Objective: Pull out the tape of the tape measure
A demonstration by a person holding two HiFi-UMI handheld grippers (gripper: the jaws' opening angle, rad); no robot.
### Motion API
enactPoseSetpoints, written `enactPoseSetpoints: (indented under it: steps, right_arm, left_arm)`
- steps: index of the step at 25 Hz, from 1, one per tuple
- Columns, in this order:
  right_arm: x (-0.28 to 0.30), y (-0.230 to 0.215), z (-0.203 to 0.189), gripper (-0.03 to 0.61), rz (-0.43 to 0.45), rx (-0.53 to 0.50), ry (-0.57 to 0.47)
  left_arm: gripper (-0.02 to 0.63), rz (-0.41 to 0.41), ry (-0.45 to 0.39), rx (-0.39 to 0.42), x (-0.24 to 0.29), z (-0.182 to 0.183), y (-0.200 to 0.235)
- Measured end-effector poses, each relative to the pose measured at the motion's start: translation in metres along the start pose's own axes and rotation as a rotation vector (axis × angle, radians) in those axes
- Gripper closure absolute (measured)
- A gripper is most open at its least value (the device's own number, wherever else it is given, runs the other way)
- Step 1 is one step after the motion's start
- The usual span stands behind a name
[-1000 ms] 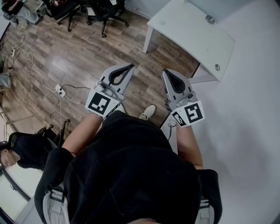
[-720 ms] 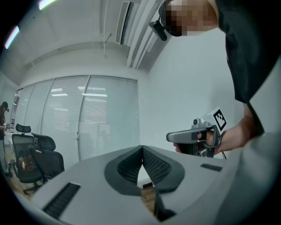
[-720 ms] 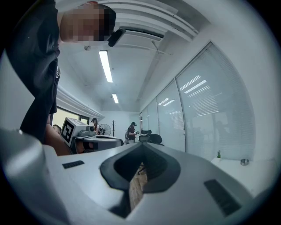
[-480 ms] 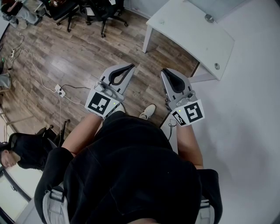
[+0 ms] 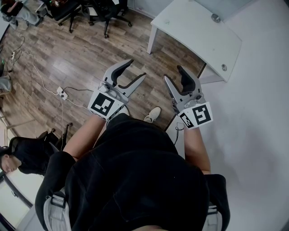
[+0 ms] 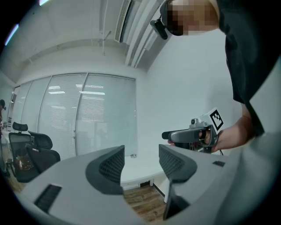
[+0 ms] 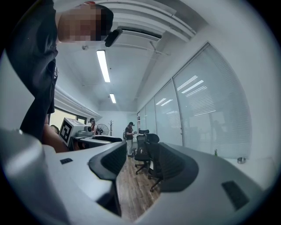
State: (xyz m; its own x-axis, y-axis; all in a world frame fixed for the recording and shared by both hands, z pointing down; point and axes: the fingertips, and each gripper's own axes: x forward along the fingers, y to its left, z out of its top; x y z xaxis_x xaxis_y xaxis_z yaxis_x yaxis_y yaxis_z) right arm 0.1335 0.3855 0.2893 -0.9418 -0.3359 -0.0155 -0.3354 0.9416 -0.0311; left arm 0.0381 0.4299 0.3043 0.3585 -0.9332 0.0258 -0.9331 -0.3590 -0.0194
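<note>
The left gripper point(image 5: 137, 69) has its jaws apart and opening, and nothing is between them. In its own view point(image 6: 141, 154) the gap frames only the edge of the white table point(image 6: 131, 169) and a strip of wooden floor point(image 6: 142, 202) beyond. The right gripper point(image 5: 172, 73) is the same, with its jaws apart, opening and empty. Through its gap point(image 7: 138, 159) show floorboards and dark office chairs point(image 7: 145, 151).

Both are held in the air over the floor point(image 5: 76, 54), off the near corner of the table point(image 5: 198, 36). The right gripper is the closer of the two to the table, and the left one is beside it on the side away from the table. They are near each other but apart, and their jaws point away from the person. From the left gripper view, the right gripper point(image 6: 189, 135) shows side-on in a bare hand point(image 6: 228, 136), out past the table's end.

Below the grippers and between them, a light shoe point(image 5: 152, 115) stands on the floor, a little farther from the table than the right gripper. A white power strip point(image 5: 62, 94) with its cable lies well away from the table, beyond the left gripper. The office chairs point(image 5: 97, 11) stand across the open floor from the table. A glass wall point(image 6: 88, 114) with blinds rises behind the table.

The tape measure is not to be seen in any view.
</note>
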Motion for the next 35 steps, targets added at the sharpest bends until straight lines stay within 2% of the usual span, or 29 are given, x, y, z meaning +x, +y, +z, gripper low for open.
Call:
enactPoseSetpoints:
  steps: [3,9,12,17,26,32,35]
  right_arm:
    - [0.002,0.002,-0.003,0.319,0.014,0.006,0.009]
    - [0.007,0.007,-0.007,0.264,0.035,0.011,0.019]
    - [0.012,0.009,-0.007,0.255,0.036,0.009,0.018]
    - [0.022,0.017,-0.009,0.253,0.039,0.011,0.016]
    - [0.050,0.048,-0.013,0.253,0.028,-0.001,0.019]
    - [0.070,0.075,-0.023,0.253,0.003,0.017,0.030]
    - [0.077,0.085,-0.027,0.255,-0.005,0.016,0.036]
  left_arm:
    - [0.311,-0.004,0.043,-0.036,-0.002,-0.008,0.003]
    - [0.235,-0.044,-0.013,-0.051,-0.002,-0.005,0.000]
    - [0.227,-0.048,-0.029,-0.033,-0.003,-0.001,0.002]
    - [0.229,-0.037,0.023,-0.047,-0.013,-0.017,0.013]
    - [0.229,-0.052,0.011,-0.003,-0.036,-0.015,0.038]
    - [0.229,-0.080,0.011,-0.011,-0.061,-0.020,0.057]
    - [0.230,-0.066,0.000,-0.004,-0.071,-0.021,0.069]
